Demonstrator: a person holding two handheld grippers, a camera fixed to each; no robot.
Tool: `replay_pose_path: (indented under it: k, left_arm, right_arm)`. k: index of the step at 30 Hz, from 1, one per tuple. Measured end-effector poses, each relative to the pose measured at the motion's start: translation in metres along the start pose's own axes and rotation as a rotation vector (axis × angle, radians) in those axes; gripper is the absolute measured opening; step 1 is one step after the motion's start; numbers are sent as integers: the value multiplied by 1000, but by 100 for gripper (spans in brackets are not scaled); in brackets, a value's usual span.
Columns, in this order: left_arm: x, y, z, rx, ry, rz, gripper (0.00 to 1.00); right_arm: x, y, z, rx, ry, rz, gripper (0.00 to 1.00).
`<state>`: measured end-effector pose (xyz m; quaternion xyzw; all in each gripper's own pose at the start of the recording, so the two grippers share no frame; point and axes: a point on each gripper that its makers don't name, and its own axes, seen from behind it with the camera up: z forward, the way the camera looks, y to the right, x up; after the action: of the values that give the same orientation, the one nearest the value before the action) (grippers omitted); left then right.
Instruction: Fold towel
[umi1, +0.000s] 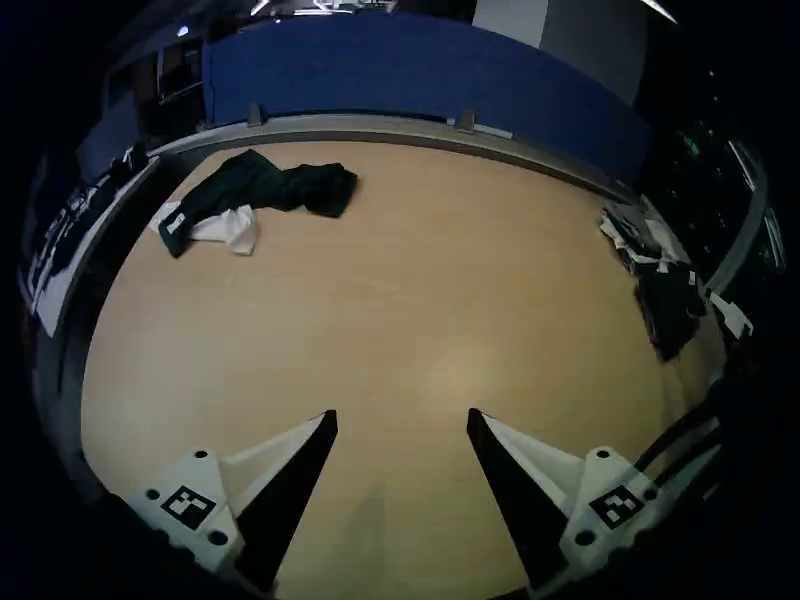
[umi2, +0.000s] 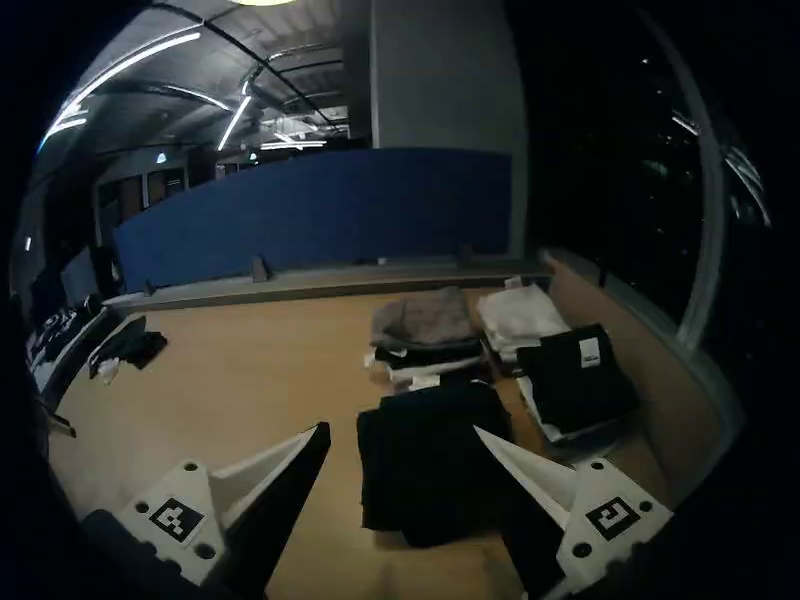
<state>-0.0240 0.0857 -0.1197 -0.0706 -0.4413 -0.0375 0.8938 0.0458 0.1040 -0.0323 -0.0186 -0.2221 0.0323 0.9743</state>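
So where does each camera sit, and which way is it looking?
Left gripper view: rides on the left gripper, looking across the table to a crumpled towel and a blue partition; its two open fingers show at the bottom.
Right gripper view: rides on the right gripper, facing folded stacks by the partition; its open fingers show at the bottom.
Shared: the table, the partition, the crumpled towel and the stacks.

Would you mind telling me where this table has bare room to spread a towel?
The broad middle of the light wooden table is bare, bordered by the crumpled dark green and white cloth at the far left. The right side is crowded: a folded black cloth, a grey-topped stack and a white stack sit close together.
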Motion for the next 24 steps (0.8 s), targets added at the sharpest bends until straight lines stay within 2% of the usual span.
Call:
replay_pose_path:
  k: [8, 18, 24]
  left_arm:
    - [38, 5, -8, -34, 146, -2, 97]
    - [95, 13, -35, -77, 380, 9, 97]
    - [132, 13, -63, -78, 559, 24, 96]
  right_arm:
    - [37, -40, -32, 37, 151, 50, 100]
    - [68, -93, -61, 79, 271, -3, 100]
    - [87, -108, -75, 80, 365, -18, 100]
